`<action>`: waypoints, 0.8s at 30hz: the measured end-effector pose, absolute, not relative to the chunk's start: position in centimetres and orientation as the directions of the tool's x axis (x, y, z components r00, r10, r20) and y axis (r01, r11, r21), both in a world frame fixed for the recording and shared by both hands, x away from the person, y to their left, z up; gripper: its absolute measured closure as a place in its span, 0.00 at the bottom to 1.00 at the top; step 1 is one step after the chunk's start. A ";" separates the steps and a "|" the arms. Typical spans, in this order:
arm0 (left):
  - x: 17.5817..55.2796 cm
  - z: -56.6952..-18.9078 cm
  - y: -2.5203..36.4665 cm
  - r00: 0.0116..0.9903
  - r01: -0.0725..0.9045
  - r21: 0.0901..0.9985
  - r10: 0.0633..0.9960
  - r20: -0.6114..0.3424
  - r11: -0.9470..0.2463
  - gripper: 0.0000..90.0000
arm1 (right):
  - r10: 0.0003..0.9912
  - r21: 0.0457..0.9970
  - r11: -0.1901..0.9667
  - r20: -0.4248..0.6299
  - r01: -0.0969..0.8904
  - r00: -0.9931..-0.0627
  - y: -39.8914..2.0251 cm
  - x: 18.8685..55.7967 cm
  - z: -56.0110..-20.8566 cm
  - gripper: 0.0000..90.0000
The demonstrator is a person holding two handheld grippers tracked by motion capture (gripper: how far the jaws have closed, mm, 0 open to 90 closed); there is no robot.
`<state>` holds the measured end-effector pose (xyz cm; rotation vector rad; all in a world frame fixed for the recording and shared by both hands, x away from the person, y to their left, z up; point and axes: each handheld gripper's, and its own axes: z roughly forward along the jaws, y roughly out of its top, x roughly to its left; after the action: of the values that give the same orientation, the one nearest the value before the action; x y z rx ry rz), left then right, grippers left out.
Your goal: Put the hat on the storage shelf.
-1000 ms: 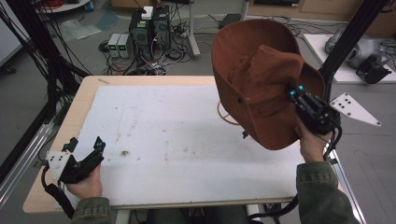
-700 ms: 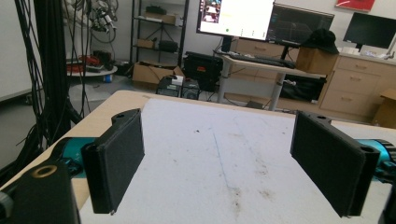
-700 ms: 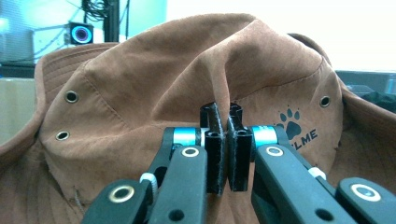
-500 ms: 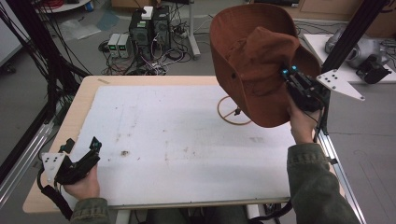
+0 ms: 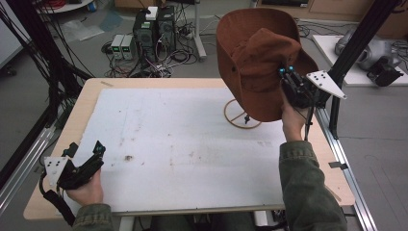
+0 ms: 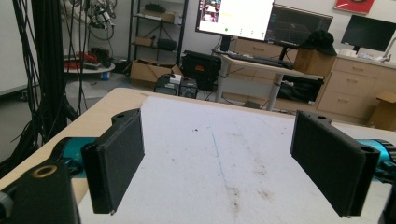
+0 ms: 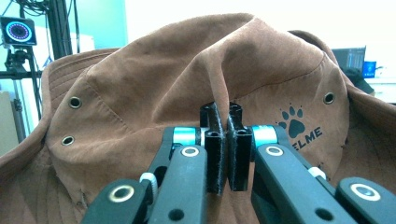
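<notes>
Pinching the brown hat, the right claw sits beside "ELME" lettering.

Left gripper rests low at near left, jaws wide apart. Right gripper raised at far right, jaws clamped together.

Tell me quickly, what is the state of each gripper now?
Left gripper: open, holding nothing.
Right gripper: closed on a fold of the brown suede brimmed hat.

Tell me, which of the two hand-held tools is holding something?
The right tool: it pinches a fold of the brown suede hat, while the left tool is open.
</notes>
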<state>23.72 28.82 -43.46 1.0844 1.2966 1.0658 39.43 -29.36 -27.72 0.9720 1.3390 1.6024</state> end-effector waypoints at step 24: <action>24.3 -43.7 28.3 0.025 0.038 0.983 0.983 -0.182 0.181 0.20 | 0.924 0.990 -0.141 0.142 0.030 -0.356 -28.3 43.2 -28.4 0.98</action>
<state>24.28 28.33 -43.74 1.1119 1.2958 1.0360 43.24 -28.27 -28.38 1.1242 1.4065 1.5865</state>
